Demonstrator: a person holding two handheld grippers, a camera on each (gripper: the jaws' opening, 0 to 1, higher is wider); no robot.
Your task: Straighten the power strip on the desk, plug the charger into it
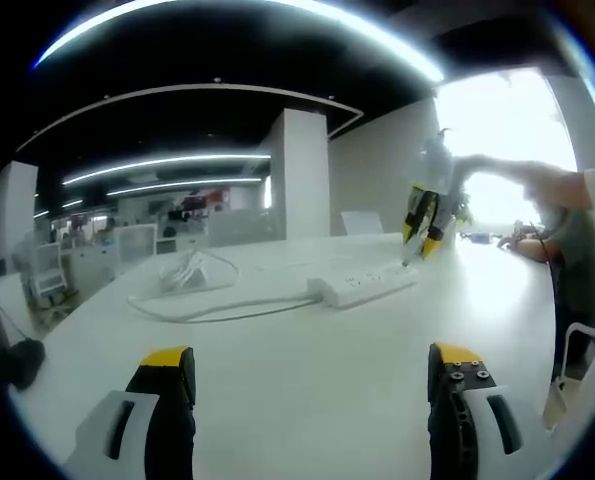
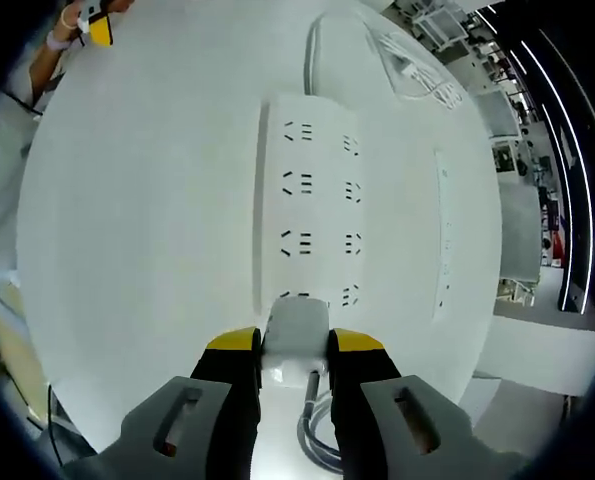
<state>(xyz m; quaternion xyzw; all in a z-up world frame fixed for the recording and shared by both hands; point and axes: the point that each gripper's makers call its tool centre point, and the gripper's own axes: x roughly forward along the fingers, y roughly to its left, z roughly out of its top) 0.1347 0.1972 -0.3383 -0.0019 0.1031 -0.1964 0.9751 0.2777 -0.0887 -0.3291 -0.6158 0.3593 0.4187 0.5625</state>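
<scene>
Right gripper view: our right gripper (image 2: 295, 352) has its jaws clamped on the white charger (image 2: 296, 338), one yellow-tipped jaw on each flank, the cable (image 2: 313, 432) trailing back toward 6 o'clock between them. Gripping it by the sides leaves the plug face free to meet the sockets. The charger sits at the near end of the white power strip (image 2: 307, 200), over the socket group closest to us. We cannot tell whether its prongs are seated or just resting on top; the charger body hides them.

The strip lies flat on the white desk (image 2: 137, 220), running toward 12 o'clock and roughly in line with the jaws, so we judge the straightening done.

Left gripper view: our left gripper (image 1: 312, 375) is held low over the desk, jaws wide apart and holding nothing, well back from the strip at 12 o'clock, probably to stay out of the way. The strip's cord (image 1: 217, 305) loops off toward 10 o'clock. The right gripper comes down on the strip's far end at 1 o'clock.
</scene>
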